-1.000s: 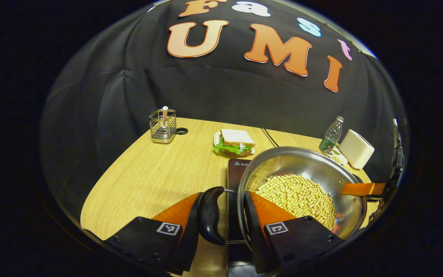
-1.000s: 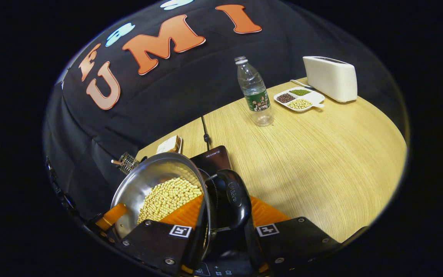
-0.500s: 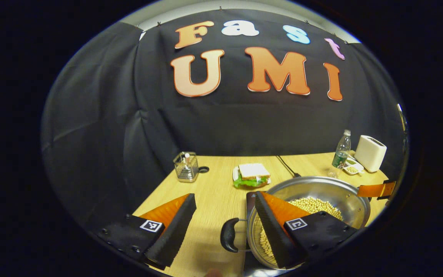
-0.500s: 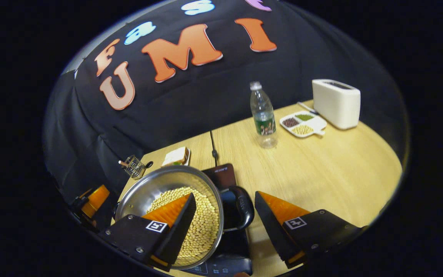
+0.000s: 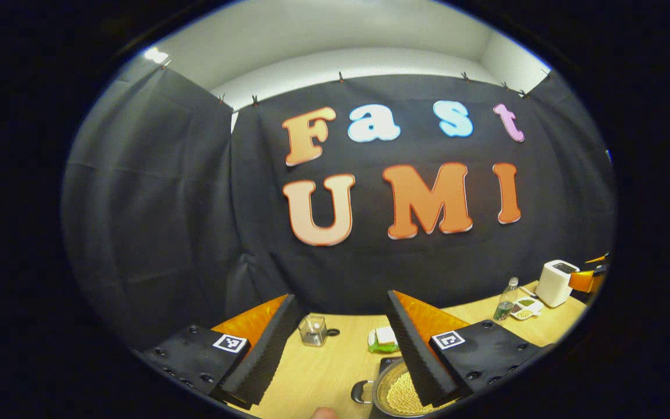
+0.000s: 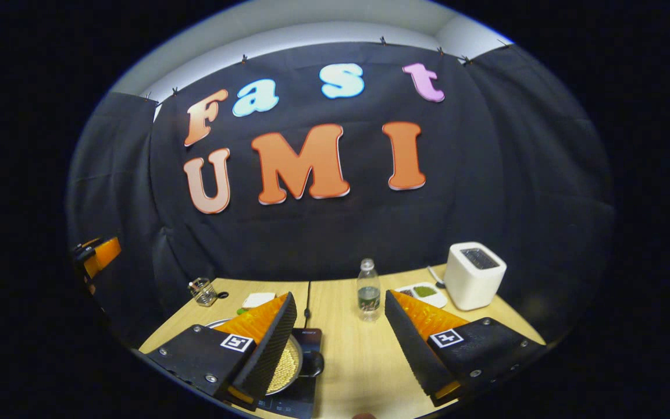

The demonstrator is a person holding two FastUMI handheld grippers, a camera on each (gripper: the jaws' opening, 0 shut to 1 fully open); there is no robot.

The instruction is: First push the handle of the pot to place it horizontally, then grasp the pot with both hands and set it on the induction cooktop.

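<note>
The steel pot (image 6: 289, 365), full of pale beans, rests on the black induction cooktop (image 6: 300, 398) with one black side handle (image 6: 313, 364) pointing right. In the left gripper view the pot (image 5: 400, 397) sits low between the fingers, its near handle (image 5: 361, 391) to the left. My left gripper (image 5: 341, 298) is open, raised well above and back from the pot. My right gripper (image 6: 339, 295) is open too, with nothing between its fingers. Each gripper shows at the edge of the other's view: left gripper (image 6: 97, 254), right gripper (image 5: 586, 280).
On the wooden table (image 6: 358, 355) stand a water bottle (image 6: 368, 291), a white toaster (image 6: 474, 274), a divided snack tray (image 6: 422, 293), a sandwich plate (image 5: 382, 339) and a wire holder (image 5: 313, 330). A cord (image 6: 307, 302) runs back from the cooktop.
Both grippers let go of the pot's handles, opened, and pulled up and back. The pot stays on the cooktop and now looks small and far below.
</note>
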